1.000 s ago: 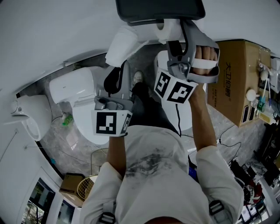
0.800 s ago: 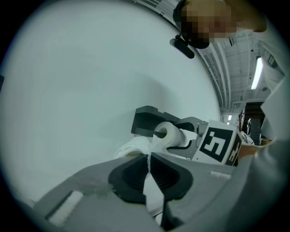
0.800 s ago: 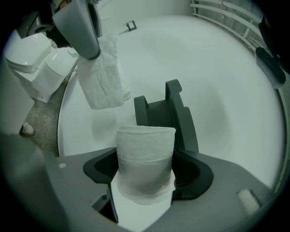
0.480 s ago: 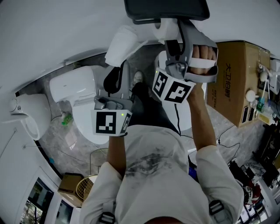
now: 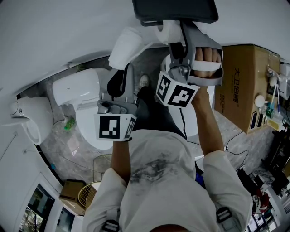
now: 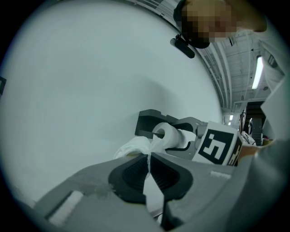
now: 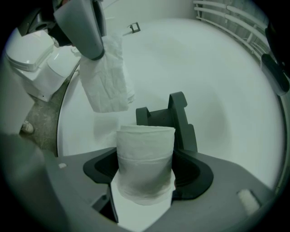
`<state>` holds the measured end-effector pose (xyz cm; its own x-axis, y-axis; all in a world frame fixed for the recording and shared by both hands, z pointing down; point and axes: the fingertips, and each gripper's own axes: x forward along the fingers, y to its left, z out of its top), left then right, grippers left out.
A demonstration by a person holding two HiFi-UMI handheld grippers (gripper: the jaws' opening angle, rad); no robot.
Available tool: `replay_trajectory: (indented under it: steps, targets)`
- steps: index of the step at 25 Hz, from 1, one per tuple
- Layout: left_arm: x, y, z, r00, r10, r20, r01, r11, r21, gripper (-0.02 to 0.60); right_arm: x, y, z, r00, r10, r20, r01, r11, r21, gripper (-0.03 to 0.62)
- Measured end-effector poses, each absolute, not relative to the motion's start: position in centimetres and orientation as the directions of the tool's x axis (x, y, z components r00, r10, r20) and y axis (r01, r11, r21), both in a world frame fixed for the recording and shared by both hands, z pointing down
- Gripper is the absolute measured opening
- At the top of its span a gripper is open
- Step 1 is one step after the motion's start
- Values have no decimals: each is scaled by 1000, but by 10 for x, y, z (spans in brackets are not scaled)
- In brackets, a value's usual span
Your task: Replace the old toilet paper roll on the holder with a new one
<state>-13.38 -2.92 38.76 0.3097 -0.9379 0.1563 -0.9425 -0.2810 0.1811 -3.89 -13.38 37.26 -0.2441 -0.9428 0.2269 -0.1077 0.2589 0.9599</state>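
A white toilet paper roll [image 7: 146, 164] stands upright between the jaws of my right gripper [image 7: 147, 174], which is shut on it. Just behind it is the dark grey holder [image 7: 168, 118] on the white wall. In the head view the right gripper [image 5: 177, 41] holds the roll [image 5: 168, 30] right under the holder [image 5: 174, 10]. My left gripper [image 6: 148, 174] is shut on a crumpled strip of toilet paper [image 6: 132, 148]. It hangs to the left of the roll, where the strip [image 7: 108, 77] dangles from its fingers [image 7: 84, 27]. The left gripper [image 5: 121, 70] sits lower in the head view.
A white toilet [image 5: 77, 93] stands below on the grey stone floor, with a white fixture [image 5: 28, 121] further left. A large cardboard box [image 5: 247, 77] is at the right, next to cluttered shelves. A wire basket [image 5: 90, 192] sits by my feet.
My right gripper with the roll has edged slightly up and right toward the holder. The left gripper and its paper strip have stayed put.
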Motion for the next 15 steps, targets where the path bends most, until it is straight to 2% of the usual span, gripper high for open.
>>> replay_trajectory:
  steps: [15]
  targets:
    - [-146, -15, 383, 285, -948, 143, -950, -259, 175, 15, -58, -119, 377, -299, -927, 227, -109, 269, 957, 362]
